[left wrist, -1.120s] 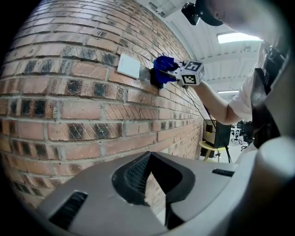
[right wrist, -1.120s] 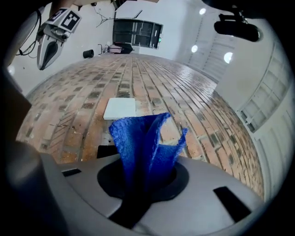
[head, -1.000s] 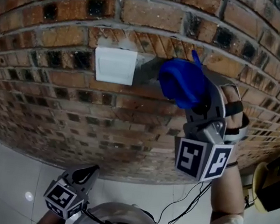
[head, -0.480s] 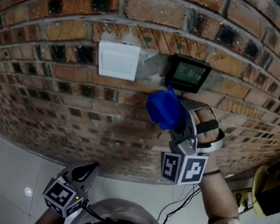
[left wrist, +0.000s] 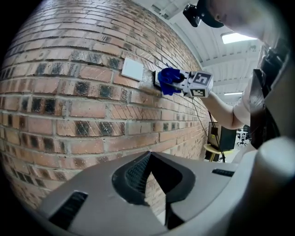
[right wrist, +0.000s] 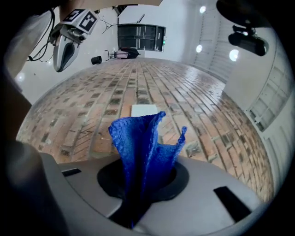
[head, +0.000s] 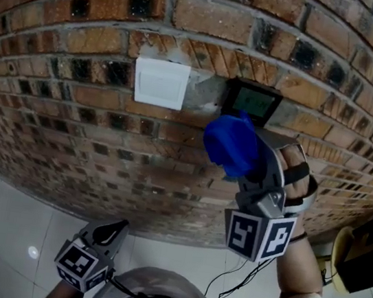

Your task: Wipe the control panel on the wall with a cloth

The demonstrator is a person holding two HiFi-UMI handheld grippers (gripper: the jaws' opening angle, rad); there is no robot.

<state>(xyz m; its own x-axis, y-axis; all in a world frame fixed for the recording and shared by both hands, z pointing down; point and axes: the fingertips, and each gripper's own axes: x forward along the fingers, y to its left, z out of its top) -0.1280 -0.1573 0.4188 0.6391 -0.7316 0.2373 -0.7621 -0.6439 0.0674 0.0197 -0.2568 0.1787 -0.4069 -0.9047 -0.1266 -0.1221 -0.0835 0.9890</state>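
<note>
My right gripper (head: 248, 162) pinches the blue cloth (head: 232, 145) just under the control panel (head: 251, 100), which its own view misses, showing only the white switch plate (right wrist: 144, 110); my left gripper (head: 113, 232) hangs closed and empty.

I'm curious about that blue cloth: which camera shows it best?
The right gripper view: the cloth fills the middle, pinched in the right claw. The head view shows it bunched below the dark wall panel; the left gripper view, small and far.
</note>
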